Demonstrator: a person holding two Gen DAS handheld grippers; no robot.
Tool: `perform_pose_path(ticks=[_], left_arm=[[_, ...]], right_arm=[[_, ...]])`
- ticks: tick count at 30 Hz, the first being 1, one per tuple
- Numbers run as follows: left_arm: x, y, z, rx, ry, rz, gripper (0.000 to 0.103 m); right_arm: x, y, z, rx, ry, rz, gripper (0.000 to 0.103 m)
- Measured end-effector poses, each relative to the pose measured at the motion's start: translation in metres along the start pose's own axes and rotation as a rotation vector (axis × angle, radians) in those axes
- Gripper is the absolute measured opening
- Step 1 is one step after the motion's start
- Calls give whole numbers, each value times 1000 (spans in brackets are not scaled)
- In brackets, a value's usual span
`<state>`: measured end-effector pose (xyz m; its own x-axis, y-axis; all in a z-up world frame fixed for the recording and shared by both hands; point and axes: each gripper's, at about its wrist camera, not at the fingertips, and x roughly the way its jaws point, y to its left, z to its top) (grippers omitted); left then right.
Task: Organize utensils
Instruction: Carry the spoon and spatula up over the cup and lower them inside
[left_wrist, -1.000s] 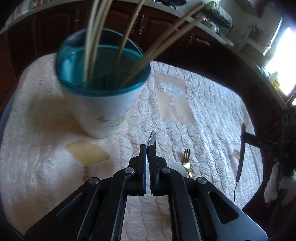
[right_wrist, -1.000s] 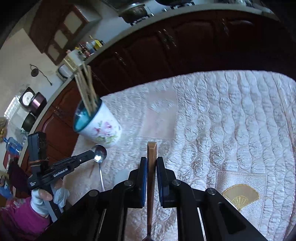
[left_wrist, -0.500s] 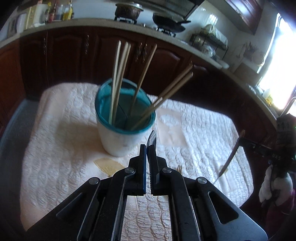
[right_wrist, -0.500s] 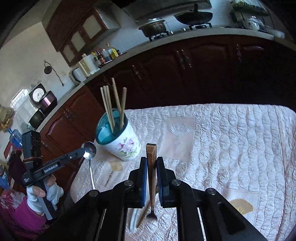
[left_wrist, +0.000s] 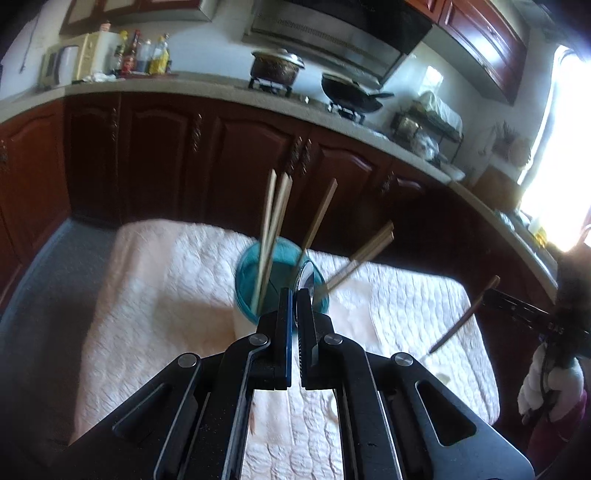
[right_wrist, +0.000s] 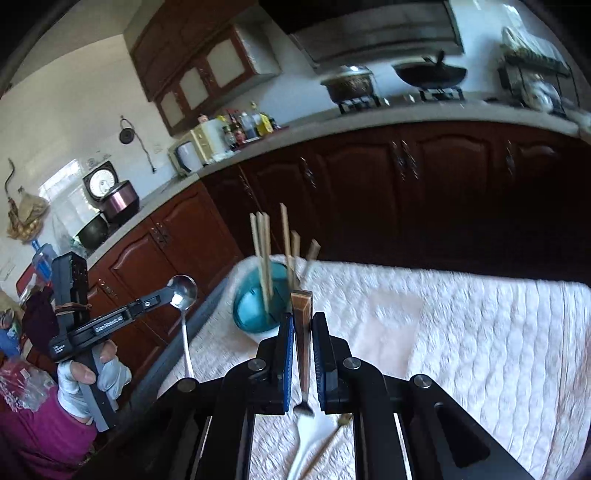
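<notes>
In the left wrist view my left gripper (left_wrist: 294, 295) is shut on a metal spoon (left_wrist: 308, 277), whose bowl sticks up past the fingertips. Beyond it stands a white cup with a teal inside (left_wrist: 255, 284), holding several wooden chopsticks (left_wrist: 271, 229). Over the table's right edge, my right gripper (left_wrist: 489, 293) holds a brown-handled fork (left_wrist: 465, 321) slanting down. In the right wrist view my right gripper (right_wrist: 303, 317) is shut on that fork's wooden handle (right_wrist: 302, 314), tines hanging below. The cup (right_wrist: 255, 310) lies ahead, and at the left the left gripper (right_wrist: 162, 295) holds the spoon (right_wrist: 181, 291) with its handle hanging.
A white quilted cloth (right_wrist: 461, 332) covers the table. On it, below my right gripper, lie a white spoon (right_wrist: 306, 435) and a gold-coloured fork (right_wrist: 332, 439). Dark wooden cabinets (left_wrist: 240, 158) and a counter with pots stand behind. A person's gloved hand (right_wrist: 88, 384) grips the left handle.
Both grippers have risen and drawn back with their utensils still held. The cup now looks smaller and lower in both views, and more of the kitchen shows above it.
</notes>
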<state>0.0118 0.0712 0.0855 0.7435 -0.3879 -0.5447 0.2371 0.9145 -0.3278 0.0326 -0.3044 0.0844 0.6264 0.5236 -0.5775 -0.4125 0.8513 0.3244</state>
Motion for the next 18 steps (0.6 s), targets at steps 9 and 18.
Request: perform_pose_path(ticks=[9, 18], left_arm=[[8, 4, 42, 39, -109, 103, 1], [40, 7, 64, 101, -198, 227, 1]], right_arm=[[7, 40, 52, -85, -54, 34, 9], [51, 68, 95, -131, -61, 53, 9]])
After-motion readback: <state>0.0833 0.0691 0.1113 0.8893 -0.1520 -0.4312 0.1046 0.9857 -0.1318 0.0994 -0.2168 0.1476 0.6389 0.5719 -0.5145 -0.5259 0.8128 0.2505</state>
